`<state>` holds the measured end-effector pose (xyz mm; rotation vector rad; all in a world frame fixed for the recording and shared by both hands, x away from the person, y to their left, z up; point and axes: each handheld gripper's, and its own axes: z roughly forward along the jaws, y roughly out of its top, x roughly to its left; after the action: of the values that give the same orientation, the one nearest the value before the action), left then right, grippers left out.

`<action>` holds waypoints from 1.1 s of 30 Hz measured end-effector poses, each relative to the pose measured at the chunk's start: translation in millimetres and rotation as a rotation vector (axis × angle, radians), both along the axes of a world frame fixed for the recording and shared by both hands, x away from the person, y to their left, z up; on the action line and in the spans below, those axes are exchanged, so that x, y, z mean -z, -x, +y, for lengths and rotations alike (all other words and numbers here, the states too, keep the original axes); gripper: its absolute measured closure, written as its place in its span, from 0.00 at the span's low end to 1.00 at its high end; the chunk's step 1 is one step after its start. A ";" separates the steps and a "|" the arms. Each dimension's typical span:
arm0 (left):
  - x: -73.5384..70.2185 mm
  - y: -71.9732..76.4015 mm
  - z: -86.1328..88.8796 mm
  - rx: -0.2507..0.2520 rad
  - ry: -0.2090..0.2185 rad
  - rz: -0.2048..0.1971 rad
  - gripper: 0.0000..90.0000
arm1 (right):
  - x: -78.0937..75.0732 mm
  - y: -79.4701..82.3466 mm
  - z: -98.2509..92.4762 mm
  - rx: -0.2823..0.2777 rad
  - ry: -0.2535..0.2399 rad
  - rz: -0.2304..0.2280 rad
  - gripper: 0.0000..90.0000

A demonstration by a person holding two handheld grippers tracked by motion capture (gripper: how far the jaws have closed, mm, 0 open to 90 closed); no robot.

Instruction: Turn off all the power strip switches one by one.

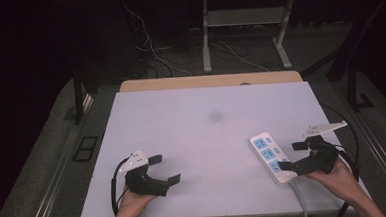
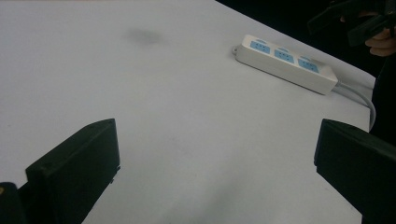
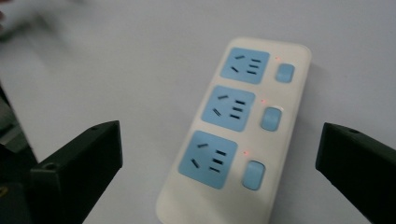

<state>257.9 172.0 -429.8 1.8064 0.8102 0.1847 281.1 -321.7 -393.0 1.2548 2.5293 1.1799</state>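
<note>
Power strip (image 1: pixel 272 158) lies on the right side of the table (image 1: pixel 197 138), its long axis running from the near edge away and slightly leftward, cable end toward the person. The right gripper (image 1: pixel 292 156) hovers just over its near end, jaws spread wide and empty, the strip between them in the right gripper view. The left gripper (image 1: pixel 165 170), also spread and empty, sits well apart at the near left. The right hand is clearly the nearer one.

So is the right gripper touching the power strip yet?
Apart. In the right gripper view, the power strip lies flat on the table between the wide-open jaws of the right gripper, with bare table showing on both sides.
</note>
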 end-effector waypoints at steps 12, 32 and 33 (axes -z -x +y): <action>0.9 -1.2 2.6 -0.016 0.001 0.001 0.00 | -15.6 -8.8 2.0 -0.054 0.149 -0.005 0.00; 1.2 -1.0 3.1 -0.023 0.000 0.001 0.00 | -11.0 -24.1 -6.6 -0.210 0.198 0.061 0.30; 1.2 -1.0 3.2 -0.023 -0.001 0.000 0.00 | -11.0 -24.1 -6.6 -0.210 0.198 0.061 0.30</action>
<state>258.9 175.1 -430.9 1.7988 0.8313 0.2001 305.2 -328.3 -382.0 1.0160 2.7976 0.9072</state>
